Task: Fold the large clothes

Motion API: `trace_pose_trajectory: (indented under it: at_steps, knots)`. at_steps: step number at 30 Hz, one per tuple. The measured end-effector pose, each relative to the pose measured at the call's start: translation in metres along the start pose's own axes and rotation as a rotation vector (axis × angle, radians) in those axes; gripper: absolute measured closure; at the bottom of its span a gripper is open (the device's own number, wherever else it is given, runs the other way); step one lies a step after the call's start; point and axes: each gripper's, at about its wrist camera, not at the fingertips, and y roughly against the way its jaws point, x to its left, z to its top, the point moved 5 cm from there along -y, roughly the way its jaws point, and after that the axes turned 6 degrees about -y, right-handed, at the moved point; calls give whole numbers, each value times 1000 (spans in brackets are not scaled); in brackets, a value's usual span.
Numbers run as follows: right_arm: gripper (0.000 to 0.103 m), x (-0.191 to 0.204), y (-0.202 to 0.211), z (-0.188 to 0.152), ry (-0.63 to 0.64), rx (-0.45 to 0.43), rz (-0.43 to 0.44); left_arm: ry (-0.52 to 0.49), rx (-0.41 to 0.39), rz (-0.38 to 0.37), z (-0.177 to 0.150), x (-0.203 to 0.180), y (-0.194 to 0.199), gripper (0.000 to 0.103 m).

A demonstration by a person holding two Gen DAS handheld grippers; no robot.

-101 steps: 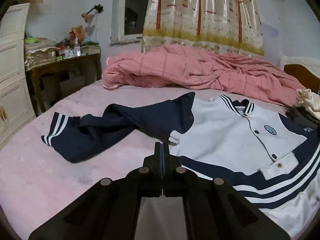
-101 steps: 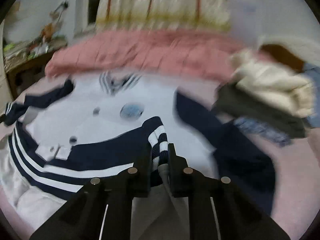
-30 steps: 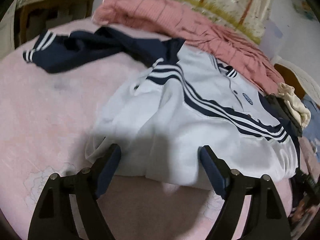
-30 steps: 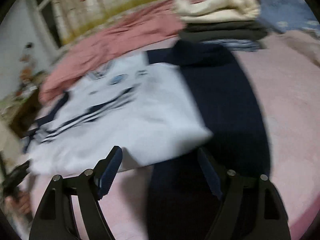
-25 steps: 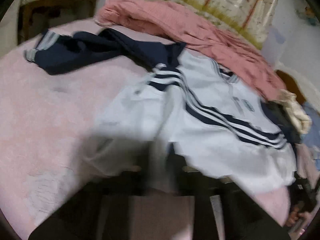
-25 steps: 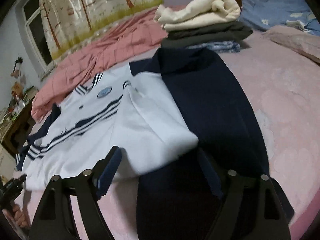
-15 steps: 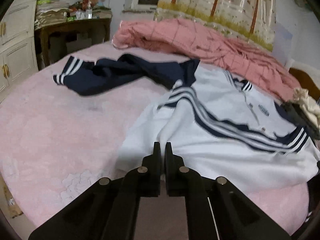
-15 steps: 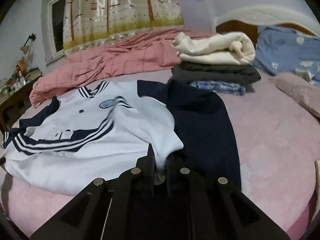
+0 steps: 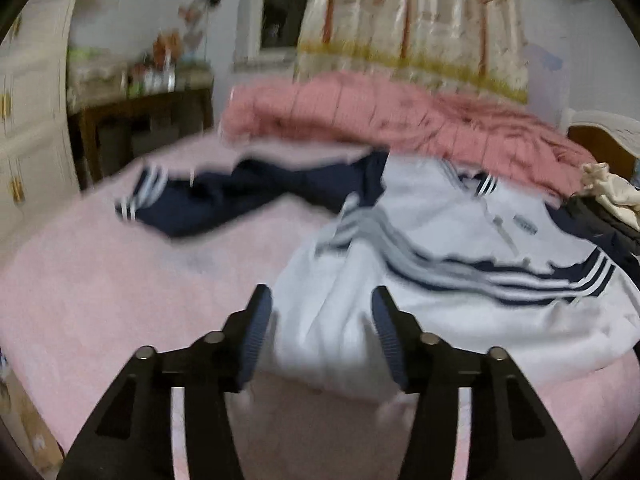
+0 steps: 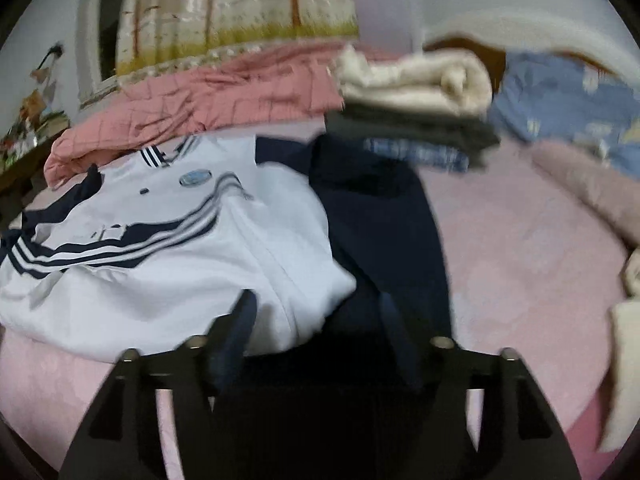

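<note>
Left wrist view: the left hand-held gripper (image 9: 318, 332) has just been opening, jaws parted and empty, the white-and-navy jacket (image 9: 440, 280) hem ahead between them. The right hand-held gripper (image 10: 316, 330) likewise has just opened, holding nothing, leaving the hem folded up on the bed (image 10: 520, 240), probably to shorten the body.

We are in a home bedroom: a bed (image 9: 100, 280) with pink sheet, a rumpled pink quilt (image 9: 400, 120), a curtained window (image 9: 284, 4), and white cupboards (image 9: 28, 120).

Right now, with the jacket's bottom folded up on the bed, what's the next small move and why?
Probably bring the left gripper over to the navy sleeve and fold it across the white jacket. Both sets of jaws have just been opening and grip nothing, the hem is already folded up, and that sleeve lies flung out sideways on the pink bed.
</note>
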Motion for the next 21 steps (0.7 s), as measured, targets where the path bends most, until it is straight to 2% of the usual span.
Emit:
trace_pose_trajectory:
  at_steps: [1, 3, 6, 10, 12, 15, 18, 21]
  knots:
    - [27, 3, 8, 5, 17, -28, 2, -17, -28, -6, 7, -6, 6, 41]
    - [16, 7, 19, 14, 24, -57, 27, -42, -65, -26, 20, -18, 15, 39]
    - [16, 18, 24, 23, 7, -53, 92, -49, -67, -112, 34, -43, 19, 31]
    - [16, 42, 17, 24, -10, -6, 183, -81, -30, -190, 37, -77, 11, 30]
    - [16, 58, 10, 20, 16, 11, 195, -102, -8, -209, 35, -96, 3, 30]
    - [16, 83, -2, 12, 58, 49, 213, -121, 56, -238, 24, -116, -9, 30]
    - [16, 102, -21, 0, 74, 121, 241, -129, 158, -239, 2, -129, -28, 30]
    - [16, 110, -44, -18, 124, 204, 192, -148, 257, -227, -21, -136, -46, 30]
